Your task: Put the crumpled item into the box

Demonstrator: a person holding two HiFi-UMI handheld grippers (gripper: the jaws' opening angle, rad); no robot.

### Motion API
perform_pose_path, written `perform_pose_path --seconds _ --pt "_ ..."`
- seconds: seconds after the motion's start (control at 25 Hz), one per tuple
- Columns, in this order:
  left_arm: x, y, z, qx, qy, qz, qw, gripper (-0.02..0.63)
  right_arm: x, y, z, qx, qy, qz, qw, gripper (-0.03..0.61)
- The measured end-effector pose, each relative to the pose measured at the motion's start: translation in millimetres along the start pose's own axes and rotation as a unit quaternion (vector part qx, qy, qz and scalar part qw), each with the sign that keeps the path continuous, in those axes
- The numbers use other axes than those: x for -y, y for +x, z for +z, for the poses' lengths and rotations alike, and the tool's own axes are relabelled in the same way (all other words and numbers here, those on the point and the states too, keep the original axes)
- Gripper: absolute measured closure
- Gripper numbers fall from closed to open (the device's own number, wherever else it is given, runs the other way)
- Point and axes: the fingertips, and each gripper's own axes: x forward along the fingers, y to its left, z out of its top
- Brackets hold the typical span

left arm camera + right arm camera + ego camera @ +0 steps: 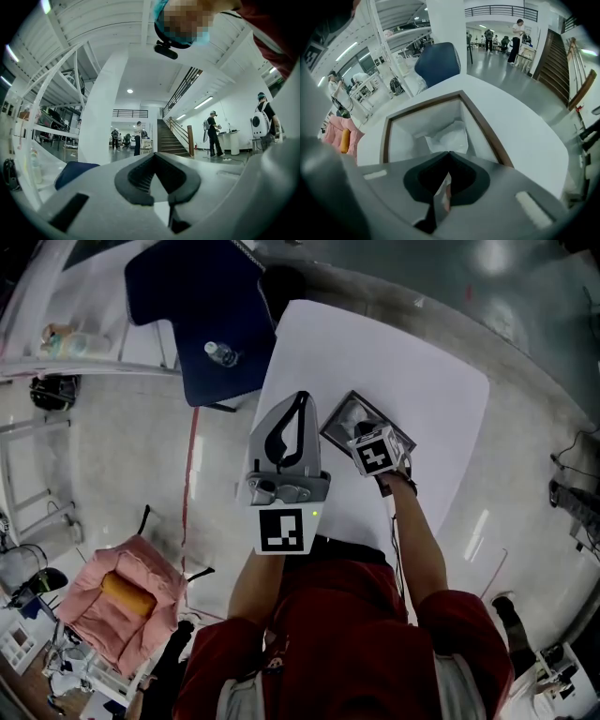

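A shallow box (487, 132) with a brown rim and white inside stands on the white table (431, 371). The crumpled white item (451, 136) lies inside it, against the far corner. My right gripper (449, 153) hangs just above the box's near side, jaws shut with nothing clearly held. In the head view this gripper (373, 452) covers the middle of the box (336, 427). My left gripper (298, 401) is raised over the table to the left of the box, shut and empty. Its own view (154, 154) looks out over the hall, not at the box.
A blue chair (202, 306) with a bottle (220, 354) on its seat stands at the table's far left corner. A pink padded seat with an orange roll (124, 594) sits on the floor at left. People (213, 133) stand far off in the hall.
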Motion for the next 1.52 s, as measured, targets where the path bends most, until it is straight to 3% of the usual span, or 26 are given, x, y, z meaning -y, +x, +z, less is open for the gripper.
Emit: perform_pose_path --seconds 0.64,0.84,1.16,1.52 --pt "-2.2 1.1 -6.0 -0.005 -0.005 -0.001 1.0 0.611 -1.5 10.8 -6.2 -0.015 0.007 0.008 1.0 0.558" --pt "2.9 -3.3 -3.1 0.0 -0.005 -0.001 1.0 0.611 -1.3 6.3 -6.0 -0.001 0.016 0.011 1.0 0.518" --pt "1.8 -13.0 10.3 0.013 -0.004 -0.002 0.9999 0.611 -0.6 -11.3 2.9 0.023 0.02 0.001 1.0 0.515" --pt "8.6 -30.1 34.5 0.034 -0.001 -0.012 0.9994 0.611 -7.8 -47.3 16.4 0.086 0.044 -0.013 0.995 0.515"
